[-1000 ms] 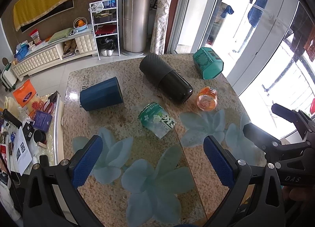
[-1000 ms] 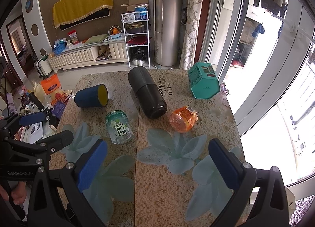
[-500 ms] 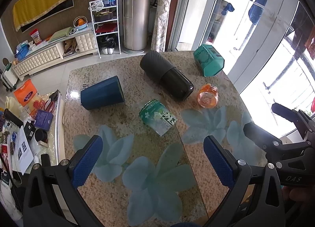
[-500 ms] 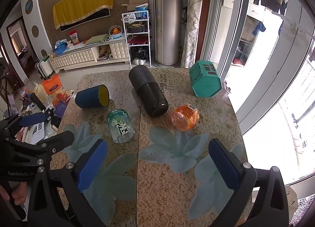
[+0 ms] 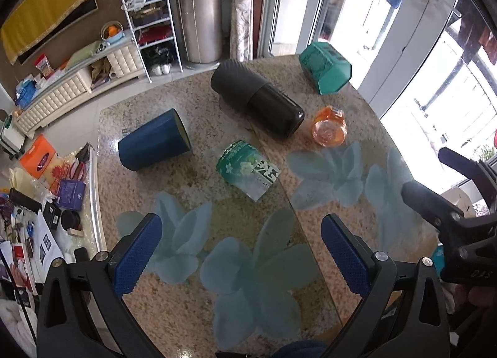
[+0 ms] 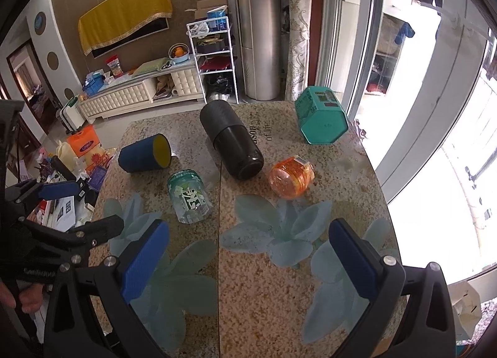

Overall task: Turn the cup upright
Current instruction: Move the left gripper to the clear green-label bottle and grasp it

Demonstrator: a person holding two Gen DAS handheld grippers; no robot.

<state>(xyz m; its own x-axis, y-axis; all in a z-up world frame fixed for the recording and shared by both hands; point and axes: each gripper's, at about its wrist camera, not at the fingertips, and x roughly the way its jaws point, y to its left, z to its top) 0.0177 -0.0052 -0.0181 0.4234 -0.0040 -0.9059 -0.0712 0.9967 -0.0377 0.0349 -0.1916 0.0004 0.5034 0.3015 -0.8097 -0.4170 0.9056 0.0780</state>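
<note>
Cups and containers lie scattered on the speckled stone table [image 5: 192,311], which has pale blue flower prints. The blue cup [image 5: 153,144] lies on its side toward the table's left, its yellow-lined mouth facing right in the right wrist view [image 6: 145,153]. Just beside it lies a green-labelled glass jar [image 5: 247,168], also on its side, and beyond that a long black cylinder [image 5: 256,98], an orange jar [image 5: 329,130] and a teal hexagonal box [image 5: 324,67], all tipped over. The left gripper [image 5: 240,252] hangs above the near edge with its blue-padded fingers wide apart, holding nothing. The right gripper [image 6: 248,260] likewise hovers with jaws spread and nothing between them, well apart from the cup
</note>
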